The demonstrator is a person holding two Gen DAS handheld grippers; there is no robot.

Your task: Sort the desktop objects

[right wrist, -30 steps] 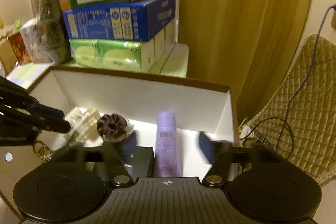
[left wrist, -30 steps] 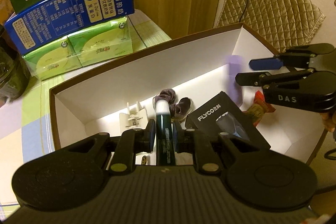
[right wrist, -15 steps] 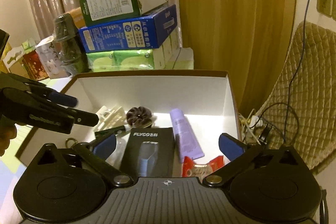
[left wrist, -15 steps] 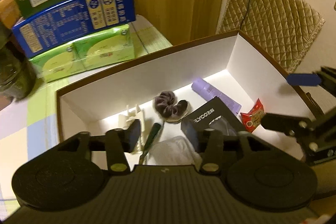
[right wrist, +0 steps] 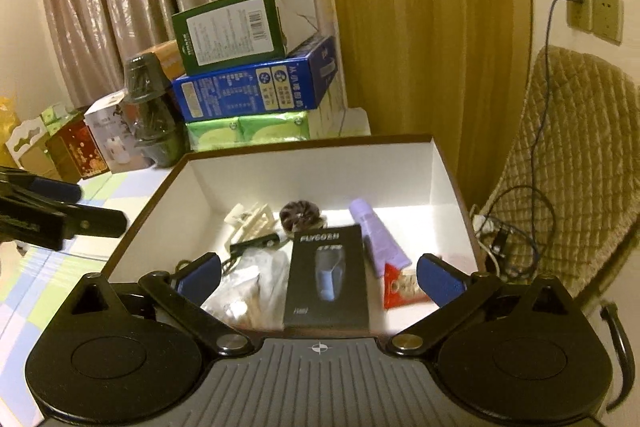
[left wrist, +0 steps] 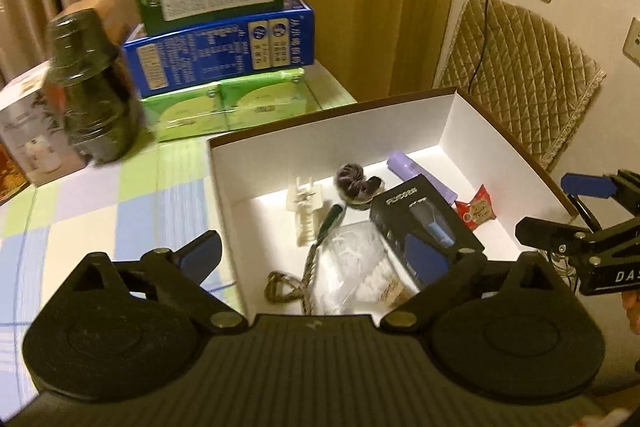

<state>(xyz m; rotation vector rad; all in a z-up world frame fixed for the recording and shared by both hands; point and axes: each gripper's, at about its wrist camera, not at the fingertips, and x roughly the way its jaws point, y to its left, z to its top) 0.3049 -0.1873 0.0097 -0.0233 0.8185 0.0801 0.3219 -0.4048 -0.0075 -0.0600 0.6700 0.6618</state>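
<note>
Here the left gripper [left wrist: 312, 255] is seen with its jaws opening, nothing pressed between the pads; only the near wall of the box [left wrist: 332, 125] and the things lying in it show in the gap. The right gripper [right wrist: 320, 277] is spread wide as well, and nothing is gripped by it either. Both tools are held above the near edge of the box, angled down into it.

Inside the box the sorted things are found: a green pen [left wrist: 330, 223] lying slantwise beside a cream hair clip [left wrist: 306, 211], a dark scrunchie [left wrist: 354, 181] behind them, a black shaver carton [right wrist: 328, 281] in the middle, a purple tube [right wrist: 376, 237] just to its right, a red snack packet [left wrist: 478, 209] near the right wall, a clear bag [left wrist: 352, 275] at the front, and a braided cord [left wrist: 288, 285] beside the bag.

The step in hand is judged to be a release into the box, with both tools now free. On the checked tablecloth [left wrist: 100, 211] no loose thing is visible in these views; the stacked cartons [left wrist: 218, 43] and the dark bottle [left wrist: 94, 91] stand behind. For the next move, either a further loose thing must be located outside these views and approached with open jaws, or the sorting may be judged finished.
</note>
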